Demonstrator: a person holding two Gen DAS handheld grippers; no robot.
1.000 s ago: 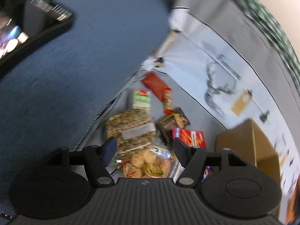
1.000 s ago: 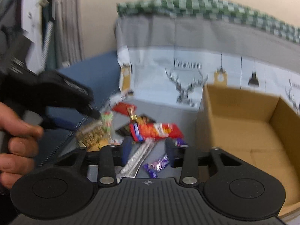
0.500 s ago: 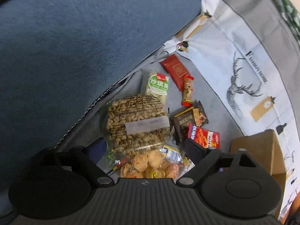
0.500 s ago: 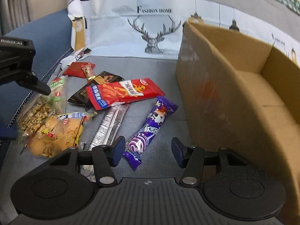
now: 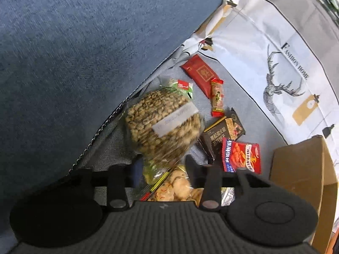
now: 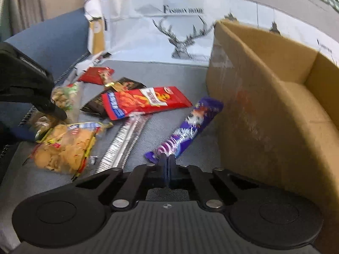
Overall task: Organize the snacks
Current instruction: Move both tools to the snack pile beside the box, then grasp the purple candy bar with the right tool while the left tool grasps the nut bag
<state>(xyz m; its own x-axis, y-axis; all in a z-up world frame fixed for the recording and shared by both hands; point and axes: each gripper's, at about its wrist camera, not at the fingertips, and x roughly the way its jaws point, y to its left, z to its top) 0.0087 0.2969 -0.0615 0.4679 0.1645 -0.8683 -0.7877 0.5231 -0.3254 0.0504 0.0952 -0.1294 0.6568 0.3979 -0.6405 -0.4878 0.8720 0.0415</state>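
Jaws on the right gripper are pinching the purple candy wrapper beside the cardboard box; left gripper is closing on the peanut bag, snacks lying across grey sofa cushion, deer-print cover hanging behind.

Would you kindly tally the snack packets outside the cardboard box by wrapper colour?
Red: 3 (flat packet, small candy, long packet)
Black packet: 1
Purple wrapper: 1
Silver stick: 1
Green packet: 1
Clear bags: 2 (nuts, biscuits)
Total: 9
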